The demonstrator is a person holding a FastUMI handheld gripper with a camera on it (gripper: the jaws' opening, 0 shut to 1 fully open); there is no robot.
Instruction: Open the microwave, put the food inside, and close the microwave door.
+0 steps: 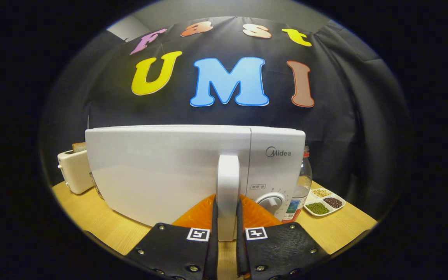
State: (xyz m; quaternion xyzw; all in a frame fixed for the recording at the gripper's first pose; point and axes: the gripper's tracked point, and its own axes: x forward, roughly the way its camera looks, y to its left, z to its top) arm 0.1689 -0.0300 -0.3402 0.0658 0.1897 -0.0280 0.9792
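Observation:
A white microwave [274,155] stands on the wooden table straight ahead of me. Its door [161,171] is swung a little out from the body, and the control panel with a round knob [271,202] sits to the door's right. The door's upright white handle [228,186] runs down between my fingers. My gripper [227,233] is shut on that handle, a finger pressing on each side of its lower part.
A white toaster [74,171] with a slice of bread stands left of the microwave. Right of it are a clear jar with a red lid [303,179] and a white divided dish [325,203] of beans. The wooden table [107,229] runs under everything.

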